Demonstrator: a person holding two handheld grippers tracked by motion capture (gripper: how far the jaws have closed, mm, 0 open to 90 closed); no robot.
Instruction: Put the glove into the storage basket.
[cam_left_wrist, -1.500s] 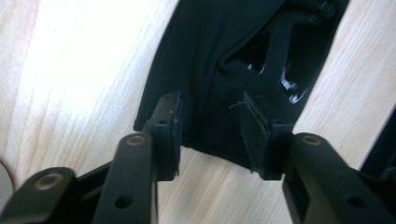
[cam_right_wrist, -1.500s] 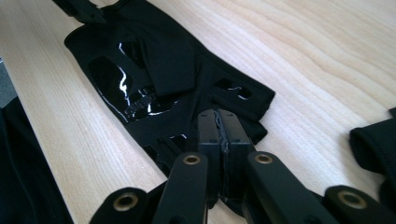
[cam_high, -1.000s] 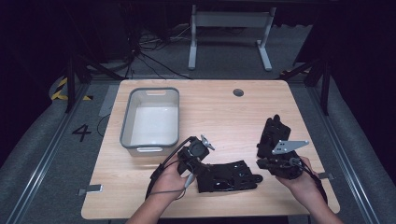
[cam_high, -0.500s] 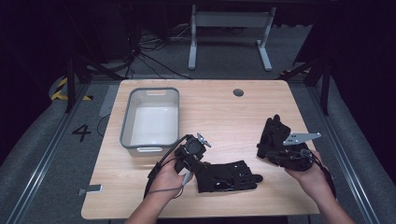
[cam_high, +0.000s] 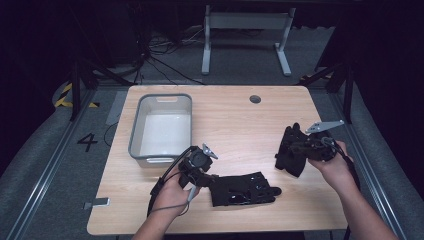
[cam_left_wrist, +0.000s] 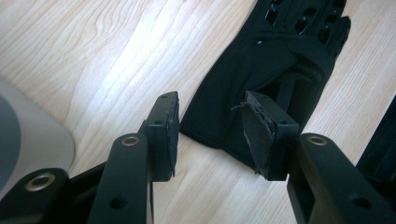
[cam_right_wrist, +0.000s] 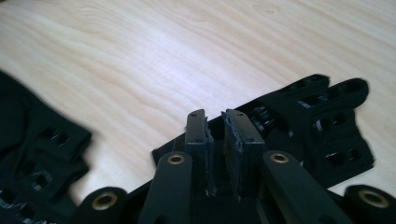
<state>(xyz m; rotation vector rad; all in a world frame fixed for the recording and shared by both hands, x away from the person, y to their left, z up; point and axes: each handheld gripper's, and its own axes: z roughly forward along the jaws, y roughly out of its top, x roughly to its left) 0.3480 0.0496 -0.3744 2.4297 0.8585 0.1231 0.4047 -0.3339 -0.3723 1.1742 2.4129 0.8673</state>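
Gloves (cam_high: 243, 188) outside bin (cam_high: 135, 135) (both).

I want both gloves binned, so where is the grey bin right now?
In the high view the grey bin sits on the table's left half, just beyond the left gripper and the near glove.

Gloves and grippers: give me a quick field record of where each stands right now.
left gripper: jaws open, straddling the cuff edge of the near glove
near glove: flat on the table, fingers pointing right
right gripper: jaws nearly closed on the far glove
far glove: at the table's right side, cuff end pinched
bin: grey, left of centre, nothing seen inside
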